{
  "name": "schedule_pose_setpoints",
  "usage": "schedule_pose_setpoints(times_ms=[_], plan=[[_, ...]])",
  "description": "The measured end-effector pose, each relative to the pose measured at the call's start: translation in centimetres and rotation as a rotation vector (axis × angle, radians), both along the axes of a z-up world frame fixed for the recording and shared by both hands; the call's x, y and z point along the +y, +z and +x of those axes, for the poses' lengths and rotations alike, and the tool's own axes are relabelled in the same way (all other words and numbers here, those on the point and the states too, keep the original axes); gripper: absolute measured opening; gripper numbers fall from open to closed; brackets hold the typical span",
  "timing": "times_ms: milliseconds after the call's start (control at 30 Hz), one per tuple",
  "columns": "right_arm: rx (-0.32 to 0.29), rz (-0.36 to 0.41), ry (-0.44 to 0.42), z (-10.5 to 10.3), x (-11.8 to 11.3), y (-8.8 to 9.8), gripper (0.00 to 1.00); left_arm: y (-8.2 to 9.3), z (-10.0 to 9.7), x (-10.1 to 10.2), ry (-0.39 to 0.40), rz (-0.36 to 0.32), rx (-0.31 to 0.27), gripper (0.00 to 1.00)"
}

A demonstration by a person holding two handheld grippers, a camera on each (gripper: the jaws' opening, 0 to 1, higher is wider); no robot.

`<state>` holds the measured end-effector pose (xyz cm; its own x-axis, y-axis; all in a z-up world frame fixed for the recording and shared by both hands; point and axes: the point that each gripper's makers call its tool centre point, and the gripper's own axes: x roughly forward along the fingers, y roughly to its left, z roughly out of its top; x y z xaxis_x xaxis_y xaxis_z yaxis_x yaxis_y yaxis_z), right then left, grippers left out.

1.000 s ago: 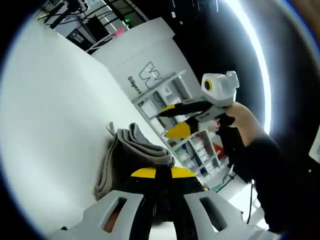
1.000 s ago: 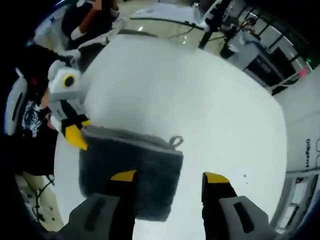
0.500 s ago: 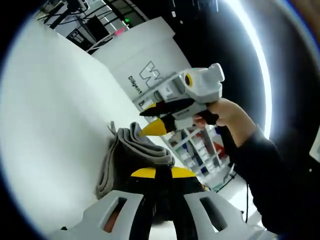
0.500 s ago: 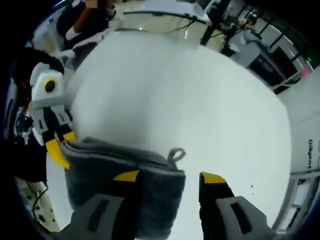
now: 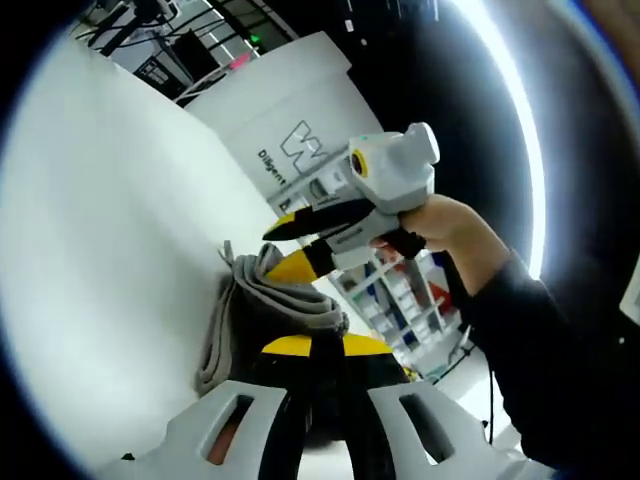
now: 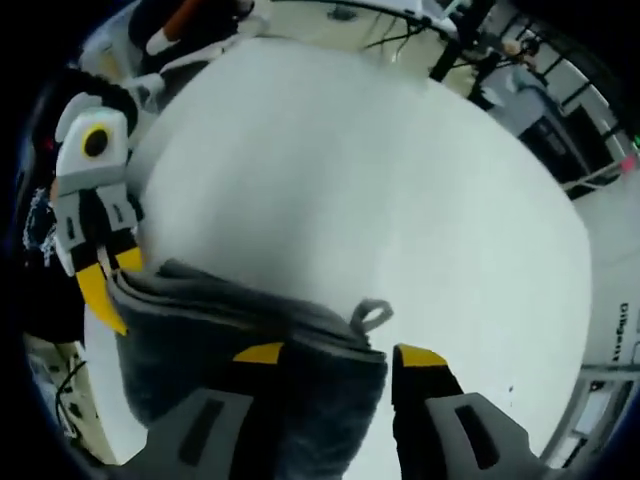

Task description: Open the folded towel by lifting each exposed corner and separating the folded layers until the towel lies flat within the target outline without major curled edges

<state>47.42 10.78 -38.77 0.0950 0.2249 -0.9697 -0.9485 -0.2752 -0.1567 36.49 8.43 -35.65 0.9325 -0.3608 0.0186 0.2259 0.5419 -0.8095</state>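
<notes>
**A:** Jaws first. The left gripper [image 6: 100, 285] looks closed down on the towel [image 6: 235, 335], pinching the stacked layers at one end of it. In its own view the yellow tips meet over dark cloth, so I'd call that a firm hold.

**B:** And the right gripper [image 6: 328, 354]?

**A:** Parted, nothing between the jaws. In the right gripper view its two yellow tips straddle the corner with the small hanging loop [image 6: 371, 315], one tip over the grey pile, the other out over the bare white table [image 6: 400, 170]. Not touching the cloth, as far as I can tell.

**B:** Where does the towel lie from those open jaws?

**A:** Right under them, folded, flat on the table. Its long folded edge runs away towards the left gripper, so the two tools sit at opposite ends of that edge. In the left gripper view the right gripper [image 5: 290, 250] hangs just above the curled layers [image 5: 270, 295].

**B:** So the loop corner is the right hand's job.

**A:** That's my read. It's the nearer one, and it would need to drop and close on the top layer only, while the left pins the rest. Grab too deep and the whole stack lifts.
</notes>
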Motion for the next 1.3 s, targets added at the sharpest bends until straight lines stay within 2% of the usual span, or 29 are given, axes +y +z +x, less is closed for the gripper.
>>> schedule_pose_setpoints(times_ms=[200, 500, 633, 800, 933, 1200, 1300], plan=[[0.010, -0.003, -0.017, 0.2, -0.2, -0.5, 0.40, 0.0, 0.0, 0.0, -0.002, 0.001, -0.003, 0.05], [0.053, 0.001, -0.037, -0.4, -0.5, -1.7, 0.35, -0.1, 0.0, 0.1, -0.002, 0.003, -0.001, 0.05], [0.050, 0.001, -0.021, -0.6, -0.5, -1.9, 0.34, -0.3, 0.1, 0.1, -0.004, 0.002, 0.001, 0.05], [0.057, -0.013, 0.003, -1.1, -0.5, -2.2, 0.28, -0.3, 0.0, 0.0, -0.005, 0.001, 0.002, 0.05], [0.062, -0.017, 0.008, -1.2, -0.5, -2.3, 0.28, -0.4, 0.0, 0.0, -0.005, 0.002, 0.004, 0.05], [0.075, 0.003, 0.034, -1.7, -0.7, -2.4, 0.19, -0.5, 0.0, 0.1, -0.004, -0.001, 0.006, 0.05], [0.062, 0.011, 0.047, -1.8, -0.7, -2.2, 0.17, -0.5, 0.0, 0.1, -0.003, -0.001, 0.007, 0.05]])
